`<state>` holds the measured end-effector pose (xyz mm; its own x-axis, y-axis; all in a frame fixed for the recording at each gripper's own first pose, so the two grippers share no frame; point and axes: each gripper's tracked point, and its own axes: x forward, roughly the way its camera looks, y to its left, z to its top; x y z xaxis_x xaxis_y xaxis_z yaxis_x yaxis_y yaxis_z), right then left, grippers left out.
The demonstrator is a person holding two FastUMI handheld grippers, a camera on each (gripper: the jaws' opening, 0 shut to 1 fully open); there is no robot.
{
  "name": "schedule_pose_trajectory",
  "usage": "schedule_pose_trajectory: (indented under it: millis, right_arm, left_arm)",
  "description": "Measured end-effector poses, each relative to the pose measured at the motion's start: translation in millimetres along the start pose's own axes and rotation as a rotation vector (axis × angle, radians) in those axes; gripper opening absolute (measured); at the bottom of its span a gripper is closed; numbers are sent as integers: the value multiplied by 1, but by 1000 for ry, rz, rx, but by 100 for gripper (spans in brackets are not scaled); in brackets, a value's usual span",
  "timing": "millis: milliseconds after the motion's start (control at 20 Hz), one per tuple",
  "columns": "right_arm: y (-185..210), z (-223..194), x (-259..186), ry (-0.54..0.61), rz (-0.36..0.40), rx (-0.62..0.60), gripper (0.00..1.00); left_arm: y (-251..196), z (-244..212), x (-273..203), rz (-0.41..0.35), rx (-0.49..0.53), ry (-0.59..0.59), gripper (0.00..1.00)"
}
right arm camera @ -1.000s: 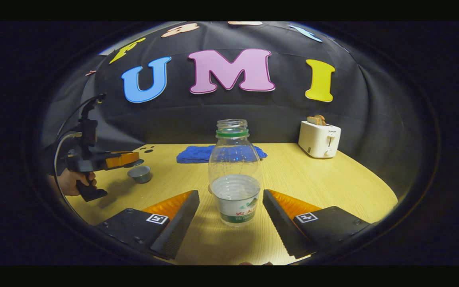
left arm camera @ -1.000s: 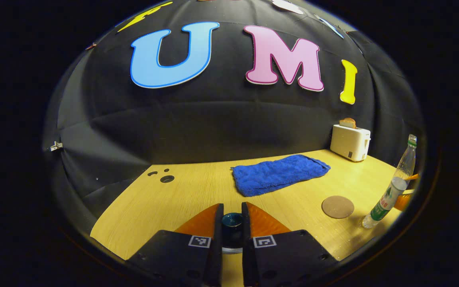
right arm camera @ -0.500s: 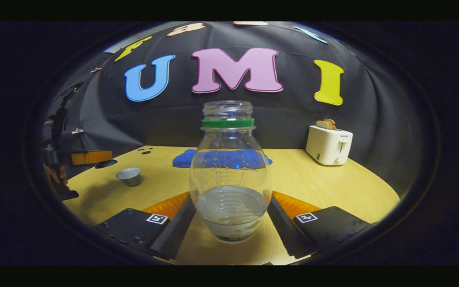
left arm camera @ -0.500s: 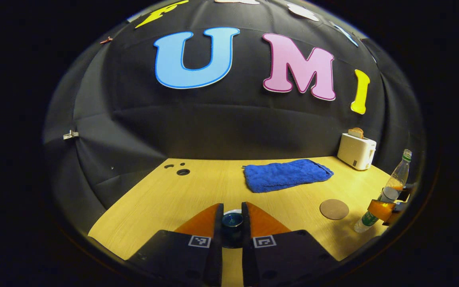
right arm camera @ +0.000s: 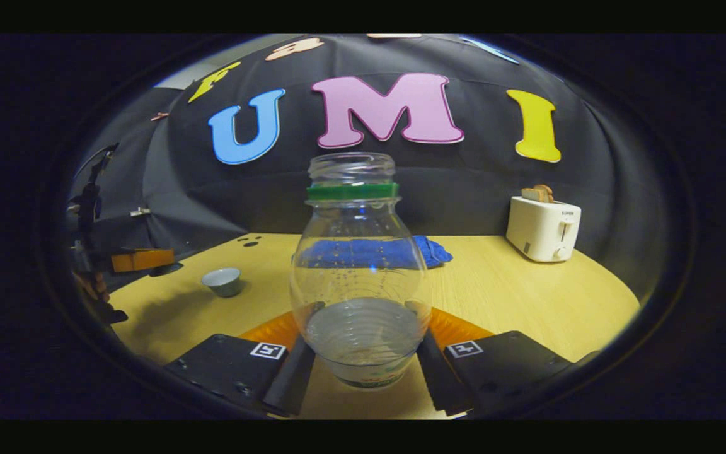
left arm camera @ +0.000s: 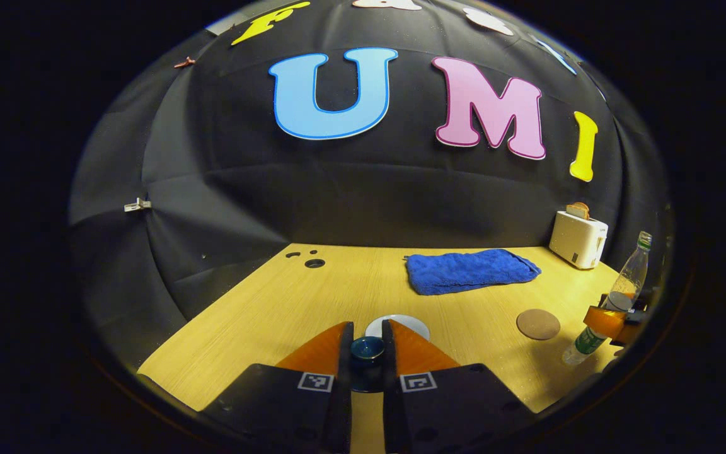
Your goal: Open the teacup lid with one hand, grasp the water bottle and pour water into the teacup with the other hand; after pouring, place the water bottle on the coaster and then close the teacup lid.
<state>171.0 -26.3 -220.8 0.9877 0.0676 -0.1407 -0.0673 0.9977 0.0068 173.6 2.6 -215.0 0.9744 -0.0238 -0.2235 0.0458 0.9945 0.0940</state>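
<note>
While our right gripper (right arm camera: 366,372) clamps the uncapped clear plastic water bottle (right arm camera: 358,277), partly filled, our left gripper (left arm camera: 367,356) pinches the dark round lid knob (left arm camera: 367,349); the small grey teacup (right arm camera: 223,281) sits open near the wooden table's (right arm camera: 514,296) left edge, and our left gripper view adds the round brown coaster (left arm camera: 537,324) farther right.

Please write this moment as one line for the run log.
left claw: shut on teacup lid, raised | right claw: shut on water bottle, upright | teacup: open | coaster: bare

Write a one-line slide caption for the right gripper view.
Right hand-held gripper shut on an uncapped water bottle above the wooden table; open teacup waits at left.
</note>
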Motion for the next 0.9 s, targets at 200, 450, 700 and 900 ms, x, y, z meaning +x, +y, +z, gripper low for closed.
schedule_pose_trajectory:
  millis: [200,450,700,900]
  right_arm:
    - [3,7,3,26,8,-89,72]
    - [2,38,18,-2,-26,-273,72]
    - [6,55,48,0,-52,-491,72]
    - [25,67,69,-40,-66,-749,72]
  left_arm:
    - [1,4,-10,-7,-4,-11,20]
    - [2,17,-21,-27,-8,-31,24]
    - [7,15,-28,-57,-32,-35,24]
    - [25,12,-27,-45,-75,-43,24]
